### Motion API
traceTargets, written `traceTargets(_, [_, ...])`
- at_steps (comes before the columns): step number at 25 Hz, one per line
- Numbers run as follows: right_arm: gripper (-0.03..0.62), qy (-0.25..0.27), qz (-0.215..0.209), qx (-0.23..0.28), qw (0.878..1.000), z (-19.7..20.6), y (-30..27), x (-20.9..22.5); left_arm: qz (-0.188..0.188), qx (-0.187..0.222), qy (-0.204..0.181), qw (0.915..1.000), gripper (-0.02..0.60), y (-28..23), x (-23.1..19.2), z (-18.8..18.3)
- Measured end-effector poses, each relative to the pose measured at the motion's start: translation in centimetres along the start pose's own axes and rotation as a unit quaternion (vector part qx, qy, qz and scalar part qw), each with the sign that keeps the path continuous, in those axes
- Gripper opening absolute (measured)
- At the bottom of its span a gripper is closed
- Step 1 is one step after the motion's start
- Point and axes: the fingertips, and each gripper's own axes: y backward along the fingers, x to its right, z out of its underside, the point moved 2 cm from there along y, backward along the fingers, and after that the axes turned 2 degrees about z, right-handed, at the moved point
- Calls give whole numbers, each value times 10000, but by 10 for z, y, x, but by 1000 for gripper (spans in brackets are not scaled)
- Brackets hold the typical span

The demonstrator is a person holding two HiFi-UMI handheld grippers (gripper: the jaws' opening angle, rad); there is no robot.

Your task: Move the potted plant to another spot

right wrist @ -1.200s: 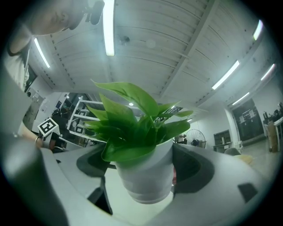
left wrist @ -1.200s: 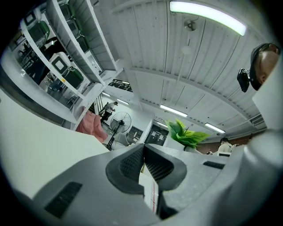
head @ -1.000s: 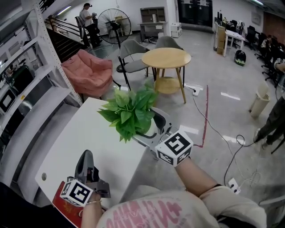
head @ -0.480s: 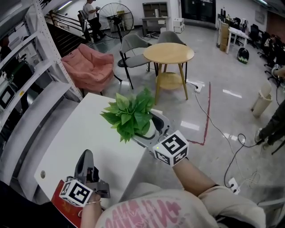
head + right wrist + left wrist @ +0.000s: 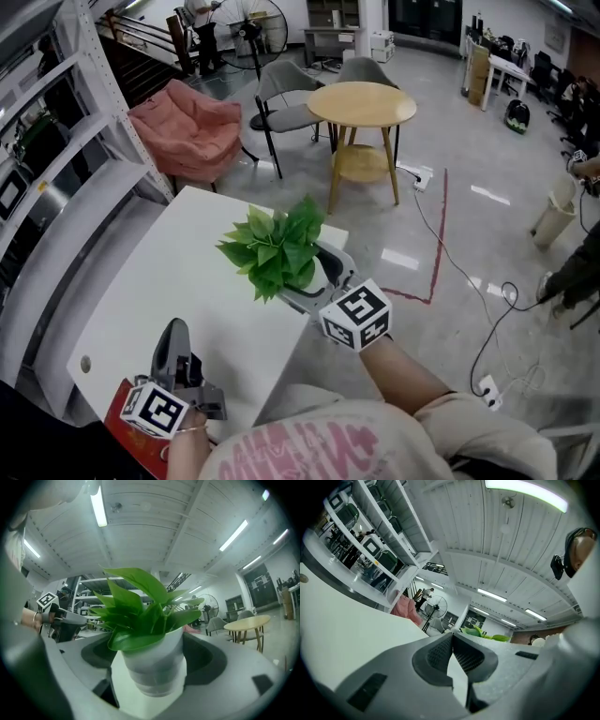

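The potted plant (image 5: 276, 249), green leaves in a white pot (image 5: 151, 665), is over the right edge of the white table (image 5: 159, 281). My right gripper (image 5: 304, 272) is shut on the pot, one jaw on each side of it (image 5: 152, 645). Whether the pot's base touches the table top I cannot tell. My left gripper (image 5: 174, 349) lies near the table's front corner, its jaws shut with nothing between them (image 5: 452, 639). The left gripper view catches the plant's leaves (image 5: 480, 633) off to the right.
A red flat thing (image 5: 120, 429) lies under the left gripper's cube. Metal shelving (image 5: 66, 159) runs along the table's left. Beyond the table are a pink beanbag (image 5: 187, 136), grey chairs (image 5: 281, 94) and a round wooden table (image 5: 363, 103). Cables (image 5: 459, 272) cross the floor at right.
My right gripper has come down toward the table top with the plant in it. The left gripper has dropped slightly at the front corner.
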Motion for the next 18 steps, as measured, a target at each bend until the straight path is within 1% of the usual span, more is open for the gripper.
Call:
traceTargets(5, [446,-115,44,-76,9999,14,-7,12,34,-44,-16,10000,5,-13,-4,5])
traceTargets(13, [446,-407,220,-181,9988,27,-16,28,40,-135,142,9998,5,-31,-13,9])
traceTargets(18, [446,-401,288,-237,9985,31,-18,31,53,-160,133,9998,5,-34,-19,8])
